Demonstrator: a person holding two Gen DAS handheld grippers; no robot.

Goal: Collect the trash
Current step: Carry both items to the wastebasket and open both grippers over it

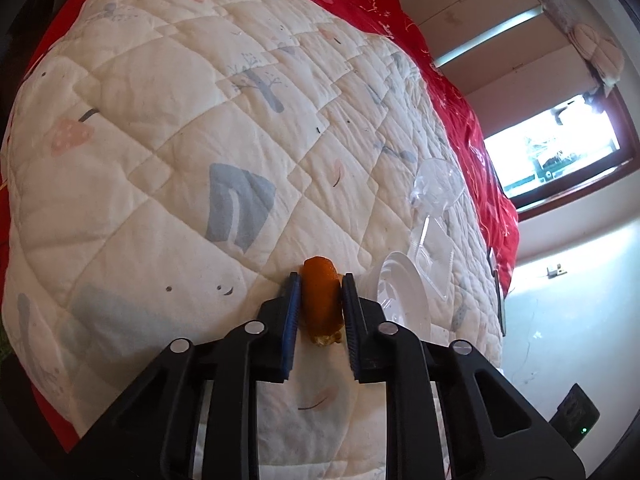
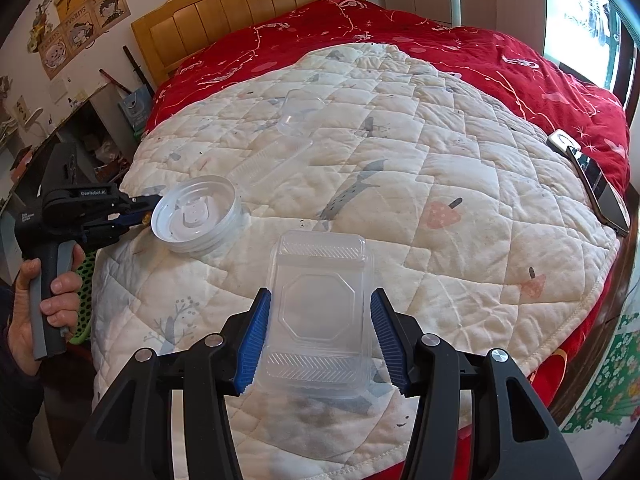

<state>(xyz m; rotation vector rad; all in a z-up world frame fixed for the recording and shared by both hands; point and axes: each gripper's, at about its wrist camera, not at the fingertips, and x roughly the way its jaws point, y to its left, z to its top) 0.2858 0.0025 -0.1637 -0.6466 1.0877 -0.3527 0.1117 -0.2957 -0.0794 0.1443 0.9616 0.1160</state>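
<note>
- Left gripper (image 1: 320, 312): jaws clamped on an orange peel (image 1: 321, 300), a blue pad against each side. The peel stands on end between the pads, its top showing above the tips, a ragged pale scrap hanging at its near end. The side-on pinch probably suits a curled, springy scrap that a flat press would squash.
- Right gripper (image 2: 320, 336): jaws set wide, closed on a clear clamshell (image 2: 320, 312), pads against its long sides. The wide stance is down to the box's breadth, not an open jaw. It is held level just above the quilt (image 2: 460, 184), near edge.
- Round lid (image 2: 198, 212): white plastic, lying face up at the quilt's left edge, beside the left gripper's tips. Loose, not yet gathered.
- Cup (image 2: 300, 114): clear, lying on its side toward the far middle of the quilt. Loose.
- Flat clear tray (image 2: 272, 160): between cup and lid, hard to make out against the cloth. Loose.
- Phone (image 2: 600, 188): on the right edge, half on the red blanket (image 2: 520, 56). Likely no trash.
- Hand (image 2: 40, 312): grips the left tool's handle at the far left, beside the bed.
- Green basket (image 2: 86, 280): partly seen low at the left beside the bed; possibly the bin, which would explain why the peel is lifted on that side.
- Status, judged: two pieces in hand, three left on the quilt.
</note>
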